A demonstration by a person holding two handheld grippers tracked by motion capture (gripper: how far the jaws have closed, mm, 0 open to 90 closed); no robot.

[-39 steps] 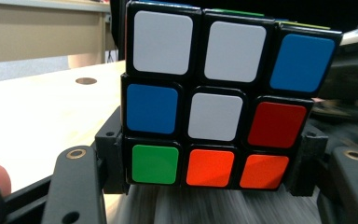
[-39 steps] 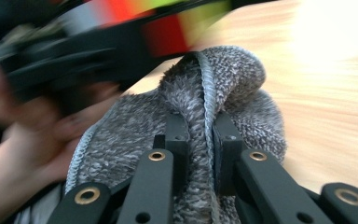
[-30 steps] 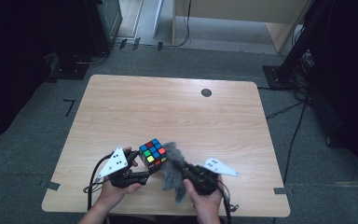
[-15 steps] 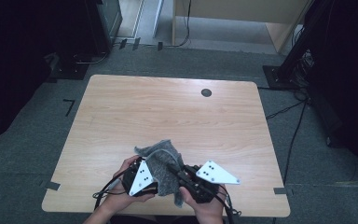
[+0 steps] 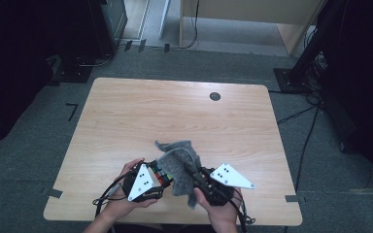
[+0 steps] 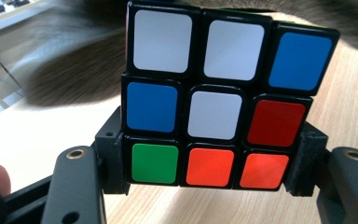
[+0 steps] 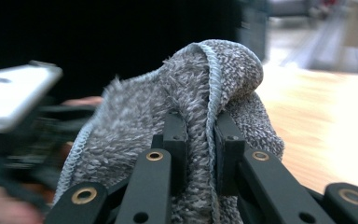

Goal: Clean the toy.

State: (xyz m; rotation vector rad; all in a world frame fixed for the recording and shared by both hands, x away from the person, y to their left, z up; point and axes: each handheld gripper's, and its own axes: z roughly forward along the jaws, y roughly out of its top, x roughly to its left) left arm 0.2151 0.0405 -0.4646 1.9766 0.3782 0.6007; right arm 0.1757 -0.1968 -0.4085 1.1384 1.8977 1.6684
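Person at a wooden table (image 5: 126, 111), one gripper in each hand, both near the front edge.

Left gripper (image 5: 150, 178) clamps a puzzle cube (image 6: 219, 98) between its two black jaws. In the left gripper view the pads press on the cube's lower sides, left and right. The face toward the camera reads white, white, blue on top; blue, white, red in the middle; green, orange, orange at the bottom. In the high view the cube (image 5: 161, 175) sits just right of the grey three-cornered plate, partly covered by the cloth, over the front part of the table. Whether it rests on the wood or is held clear, cannot tell.

Right gripper (image 7: 200, 140) pinches a grey fluffy cloth (image 7: 186, 107). Jaws are nearly together with a fold of cloth and its pale stitched hem squeezed between them; the rest bulges above the tips and hangs down both sides. In the high view the cloth (image 5: 177, 162) drapes between the two grippers, touching the cube's right side, one corner pointing toward the table middle, another hanging toward the front edge by the right gripper (image 5: 199, 174).

Right hand (image 5: 221, 206) and left hand (image 5: 121, 194) come in from the bottom. Small dark round spot (image 5: 215, 96) lies on the far part of the table, well apart from the work. Grey carpet floor (image 5: 39, 145) surrounds the table.
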